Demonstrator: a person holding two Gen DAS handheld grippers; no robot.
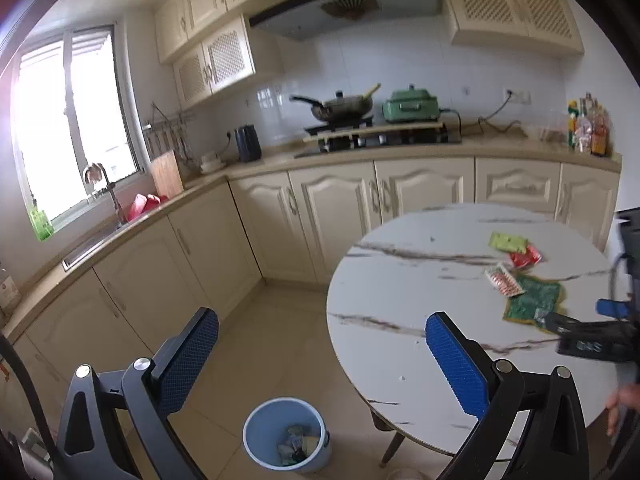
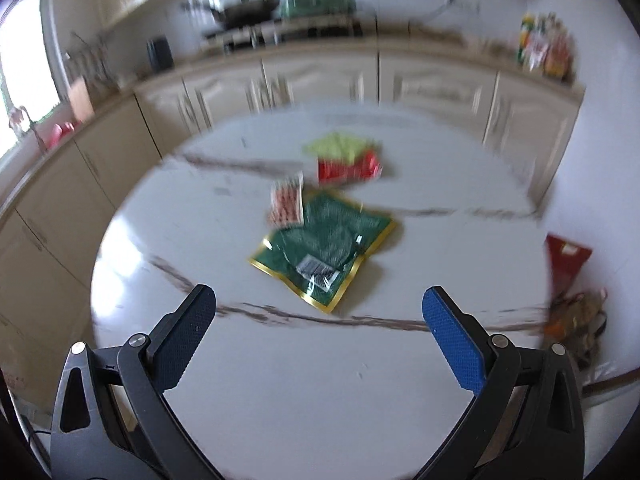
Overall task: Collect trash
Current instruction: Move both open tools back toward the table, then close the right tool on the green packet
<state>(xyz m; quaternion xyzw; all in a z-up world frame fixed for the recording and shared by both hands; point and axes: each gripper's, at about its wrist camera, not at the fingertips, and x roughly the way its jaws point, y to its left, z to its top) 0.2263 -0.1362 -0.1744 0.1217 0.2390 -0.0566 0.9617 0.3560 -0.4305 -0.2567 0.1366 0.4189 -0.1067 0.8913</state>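
The left gripper is held with its jaws spread wide and nothing between them; the right gripper likewise gapes, empty. A hand shows at the left view's right edge.

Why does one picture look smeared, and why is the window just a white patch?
Right wrist view: motion blur smears the cabinets and wrappers; the green packet stays fairly legible. Left wrist view: sharper, but the window is blown out by daylight. Both fisheye lenses bend the counter edges and darken the corners.
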